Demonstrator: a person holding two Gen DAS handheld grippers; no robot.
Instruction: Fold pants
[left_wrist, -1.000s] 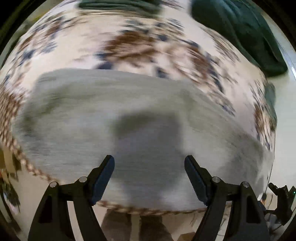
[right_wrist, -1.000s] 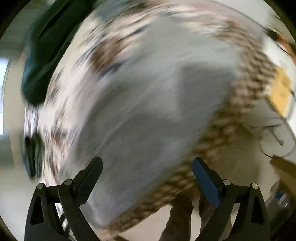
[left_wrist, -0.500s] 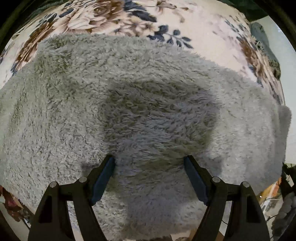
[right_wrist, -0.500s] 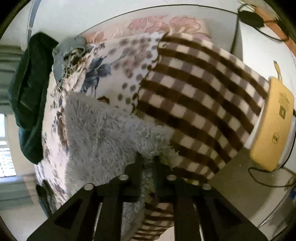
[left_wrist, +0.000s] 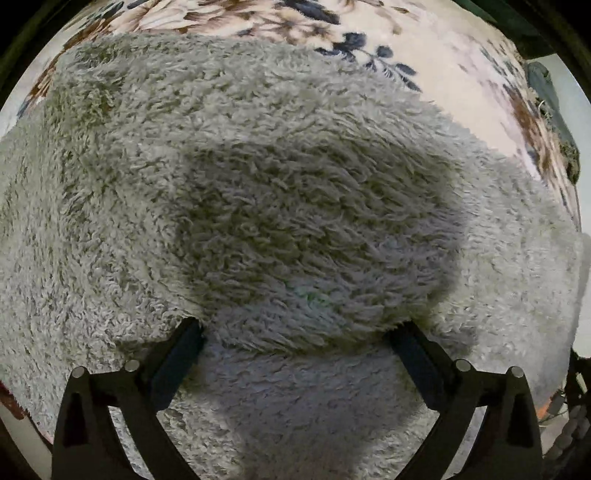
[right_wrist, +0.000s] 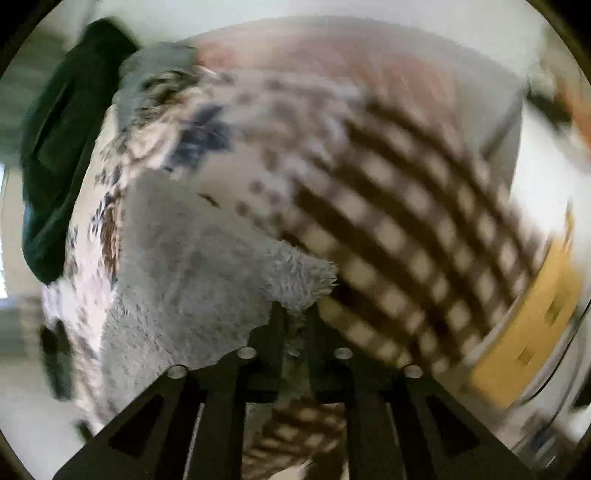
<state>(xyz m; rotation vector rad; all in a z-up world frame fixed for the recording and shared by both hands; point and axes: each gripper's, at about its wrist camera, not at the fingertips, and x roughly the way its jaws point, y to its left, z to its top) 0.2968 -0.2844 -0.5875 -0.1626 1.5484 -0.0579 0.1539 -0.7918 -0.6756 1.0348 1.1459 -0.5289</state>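
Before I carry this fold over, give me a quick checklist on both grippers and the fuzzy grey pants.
1. Right gripper shut on a corner of the grey fleece pants: ok.
2. Left gripper has a grip: not ok, its jaws stand open, pressed into the pile.
3. Pants lie on the floral blanket: ok.
4. Held corner is lifted off the brown checked blanket: cannot tell, the view is blurred.
5. Dark green garment is off the pants: ok.
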